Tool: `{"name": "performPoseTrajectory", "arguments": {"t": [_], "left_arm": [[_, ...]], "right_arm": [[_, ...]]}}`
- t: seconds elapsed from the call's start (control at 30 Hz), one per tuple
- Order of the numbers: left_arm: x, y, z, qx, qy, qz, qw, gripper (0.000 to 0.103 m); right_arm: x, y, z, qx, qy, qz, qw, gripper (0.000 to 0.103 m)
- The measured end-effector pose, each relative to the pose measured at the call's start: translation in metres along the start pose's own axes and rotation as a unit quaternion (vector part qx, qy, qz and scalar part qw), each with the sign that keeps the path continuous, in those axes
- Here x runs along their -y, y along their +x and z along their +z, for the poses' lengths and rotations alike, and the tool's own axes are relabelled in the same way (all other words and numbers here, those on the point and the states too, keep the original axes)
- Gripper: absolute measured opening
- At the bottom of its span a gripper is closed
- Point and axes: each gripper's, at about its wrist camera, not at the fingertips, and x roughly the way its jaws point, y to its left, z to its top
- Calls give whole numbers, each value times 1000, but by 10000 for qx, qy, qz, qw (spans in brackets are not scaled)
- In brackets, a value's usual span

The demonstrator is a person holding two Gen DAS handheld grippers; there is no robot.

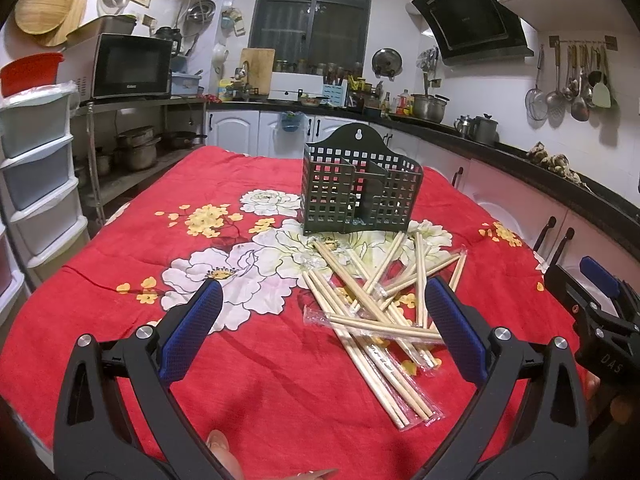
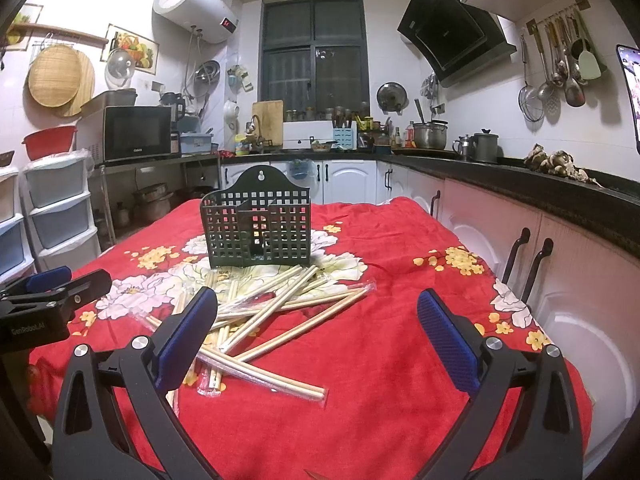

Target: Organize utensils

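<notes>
A dark green lattice utensil holder point(image 1: 360, 188) stands upright on the red floral tablecloth point(image 1: 120, 240); it also shows in the right wrist view point(image 2: 260, 228). A loose pile of wooden chopsticks in clear wrappers point(image 1: 380, 312) lies in front of it, and also shows in the right wrist view point(image 2: 276, 316). My left gripper point(image 1: 324, 316) is open and empty, just short of the pile, its right finger over the pile's right side. My right gripper point(image 2: 316, 328) is open and empty, with the pile between and left of its fingers.
The right gripper's body point(image 1: 600, 312) shows at the left view's right edge; the left gripper's body point(image 2: 44, 300) shows at the right view's left edge. Drawer units point(image 1: 36, 168) stand left of the table. White cabinets with handles point(image 2: 528, 256) and a black counter point(image 2: 560, 192) run along the right.
</notes>
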Motion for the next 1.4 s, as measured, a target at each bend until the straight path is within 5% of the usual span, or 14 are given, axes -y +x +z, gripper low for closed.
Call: {"name": "performPoseTrajectory", "arguments": {"t": [0.87,1.4], "left_arm": [[6,1,-4,-87,5,-108,9999,94],[-23,21,-2,-566,-344,51,9978,94]], "right_arm": [[3,3,-4,-51,27,-6,10000,97],[-5,27,3,-501,-197,136,9985,97]]}}
